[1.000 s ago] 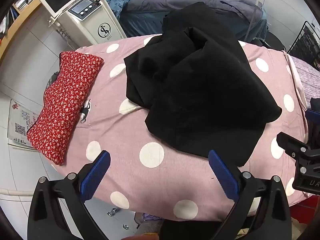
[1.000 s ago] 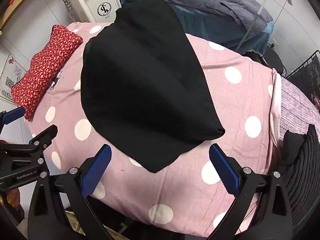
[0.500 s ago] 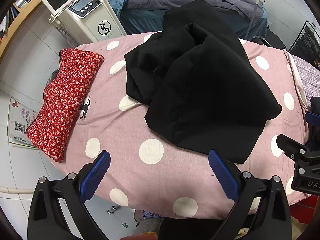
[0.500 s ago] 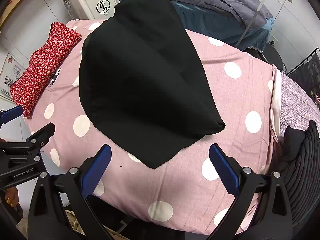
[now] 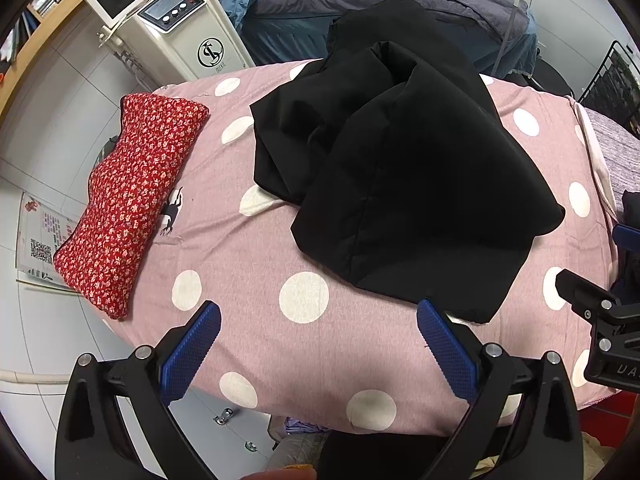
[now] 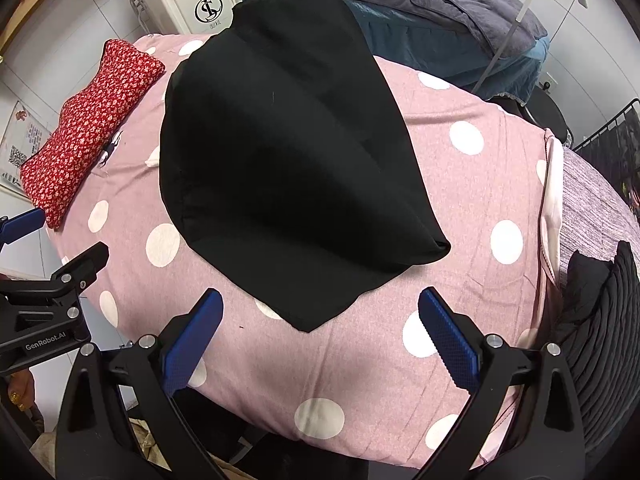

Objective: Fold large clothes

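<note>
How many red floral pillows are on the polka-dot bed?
1. The red floral pillow lies along the left edge of the pink polka-dot bed, left of the black garment and apart from it. Nothing suggests another, though the garment could hide one.

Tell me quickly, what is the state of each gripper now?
Left gripper: open, holding nothing.
Right gripper: open, holding nothing, near the black garment.

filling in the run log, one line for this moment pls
stage: pre-grasp | left gripper: open, empty | right gripper: open, empty | black garment: crumpled on bed, untouched
</note>
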The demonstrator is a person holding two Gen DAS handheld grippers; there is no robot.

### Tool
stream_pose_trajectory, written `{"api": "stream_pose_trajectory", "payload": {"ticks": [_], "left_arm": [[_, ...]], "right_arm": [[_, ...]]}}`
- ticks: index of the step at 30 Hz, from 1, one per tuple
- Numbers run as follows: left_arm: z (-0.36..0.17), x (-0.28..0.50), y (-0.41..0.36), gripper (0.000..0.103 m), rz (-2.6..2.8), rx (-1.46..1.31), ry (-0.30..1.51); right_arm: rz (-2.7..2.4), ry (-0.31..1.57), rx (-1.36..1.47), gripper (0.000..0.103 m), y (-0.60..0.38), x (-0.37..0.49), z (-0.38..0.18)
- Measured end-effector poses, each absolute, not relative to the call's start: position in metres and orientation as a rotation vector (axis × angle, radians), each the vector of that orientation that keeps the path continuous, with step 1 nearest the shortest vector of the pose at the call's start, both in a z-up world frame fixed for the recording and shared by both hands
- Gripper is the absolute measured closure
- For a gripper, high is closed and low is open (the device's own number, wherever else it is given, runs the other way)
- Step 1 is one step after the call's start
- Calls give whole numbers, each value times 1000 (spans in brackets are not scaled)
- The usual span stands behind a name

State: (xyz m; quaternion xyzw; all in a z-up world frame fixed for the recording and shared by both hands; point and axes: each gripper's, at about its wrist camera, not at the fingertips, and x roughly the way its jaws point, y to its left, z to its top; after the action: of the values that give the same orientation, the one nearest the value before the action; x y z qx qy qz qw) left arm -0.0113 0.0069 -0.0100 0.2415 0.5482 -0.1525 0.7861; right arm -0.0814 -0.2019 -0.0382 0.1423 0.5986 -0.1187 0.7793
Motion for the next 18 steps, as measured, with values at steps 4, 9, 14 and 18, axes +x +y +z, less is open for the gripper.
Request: {"api": "stream_pose_trajectory", "payload": {"ticks": [4, 9, 14, 18], "left_arm": [[-10, -13, 7, 6, -327, 520, 1180], [-10, -13, 8, 6, -323, 516, 1184], [-10, -12, 7, 6, -321, 517, 1191], [-10, -12, 8, 6, -318, 522, 1184]], "right_arm": [[-257, 1293, 306, 6, -201, -82, -38], [-253, 1294, 306, 6, -201, -82, -39], [-254, 1302, 304, 6, -200, -83, -38], [-255, 1297, 293, 6, -201, -83, -36]]}}
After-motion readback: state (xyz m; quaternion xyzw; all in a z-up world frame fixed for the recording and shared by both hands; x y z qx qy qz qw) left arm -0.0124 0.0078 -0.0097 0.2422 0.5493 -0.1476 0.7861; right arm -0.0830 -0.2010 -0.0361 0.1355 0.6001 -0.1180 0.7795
